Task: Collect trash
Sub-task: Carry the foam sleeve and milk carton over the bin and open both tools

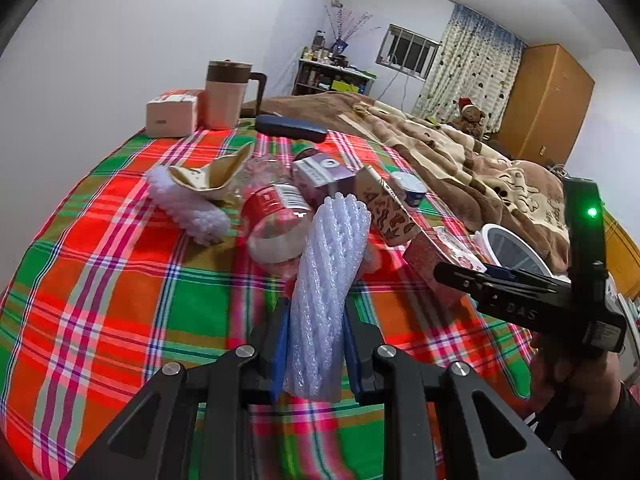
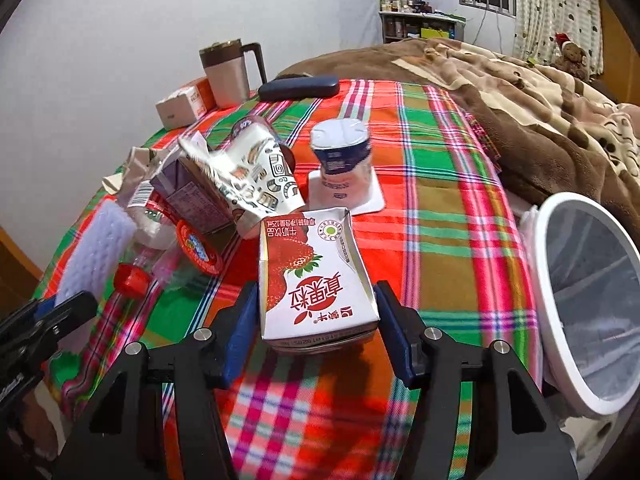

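My left gripper point(image 1: 316, 320) is shut on a roll of white bubble wrap point(image 1: 328, 280), held over the plaid cloth point(image 1: 120, 280). My right gripper point(image 2: 316, 320) is shut on a strawberry milk carton point(image 2: 316, 280), which sits between its blue pads. A white-rimmed trash bin point(image 2: 588, 304) stands to the right; it also shows in the left wrist view point(image 1: 516, 248). The right gripper body point(image 1: 520, 296) shows in the left wrist view. A clear plastic bottle with a red label point(image 1: 276, 220), a crumpled paper cup point(image 1: 212, 172) and white foam netting point(image 1: 184, 204) lie ahead.
A yogurt cup point(image 2: 344, 160), a purple carton point(image 2: 192, 196) and a patterned carton point(image 2: 260, 176) lie on the cloth. A brown mug point(image 1: 226, 94), a small box point(image 1: 172, 112) and a dark case point(image 1: 292, 128) stand at the far edge. A brown blanket point(image 1: 460, 152) covers the bed.
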Tool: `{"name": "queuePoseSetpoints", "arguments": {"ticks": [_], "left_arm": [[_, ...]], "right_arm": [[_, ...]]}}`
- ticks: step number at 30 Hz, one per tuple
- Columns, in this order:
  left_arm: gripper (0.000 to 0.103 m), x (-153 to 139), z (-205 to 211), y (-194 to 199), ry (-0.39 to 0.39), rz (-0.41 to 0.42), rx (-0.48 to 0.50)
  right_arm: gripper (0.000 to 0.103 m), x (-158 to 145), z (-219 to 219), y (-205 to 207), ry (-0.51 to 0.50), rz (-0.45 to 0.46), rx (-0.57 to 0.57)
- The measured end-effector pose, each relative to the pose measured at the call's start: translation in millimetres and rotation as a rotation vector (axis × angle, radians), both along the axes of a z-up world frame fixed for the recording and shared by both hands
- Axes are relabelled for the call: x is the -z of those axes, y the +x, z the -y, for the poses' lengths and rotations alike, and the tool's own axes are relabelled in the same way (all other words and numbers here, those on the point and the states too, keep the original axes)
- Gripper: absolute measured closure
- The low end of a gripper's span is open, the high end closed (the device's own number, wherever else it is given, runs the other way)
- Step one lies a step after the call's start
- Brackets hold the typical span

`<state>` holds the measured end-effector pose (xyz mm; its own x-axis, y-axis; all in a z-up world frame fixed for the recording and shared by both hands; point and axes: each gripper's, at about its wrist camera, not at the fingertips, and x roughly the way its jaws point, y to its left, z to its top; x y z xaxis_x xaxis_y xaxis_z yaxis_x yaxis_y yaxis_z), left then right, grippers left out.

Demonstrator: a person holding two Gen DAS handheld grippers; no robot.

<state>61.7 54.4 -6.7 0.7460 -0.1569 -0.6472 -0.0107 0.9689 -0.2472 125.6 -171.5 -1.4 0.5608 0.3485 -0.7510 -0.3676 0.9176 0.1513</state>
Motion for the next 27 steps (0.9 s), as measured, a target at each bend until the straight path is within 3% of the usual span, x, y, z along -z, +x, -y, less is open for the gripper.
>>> {"name": "queuePoseSetpoints", "arguments": {"ticks": [14,27], "left_arm": [[0.078,-11.3,41.8,1.6,0.022,0.007,0.076],[0.078,-15.5,101.2,24.8,0.04,0.009,0.211]], "right_arm": [[0.045,-16.8,45.3,-16.7,0.071,0.032,0.048],[0.044,-19.1,97.5,-19.7,0.082,0.053,0.176]]}}
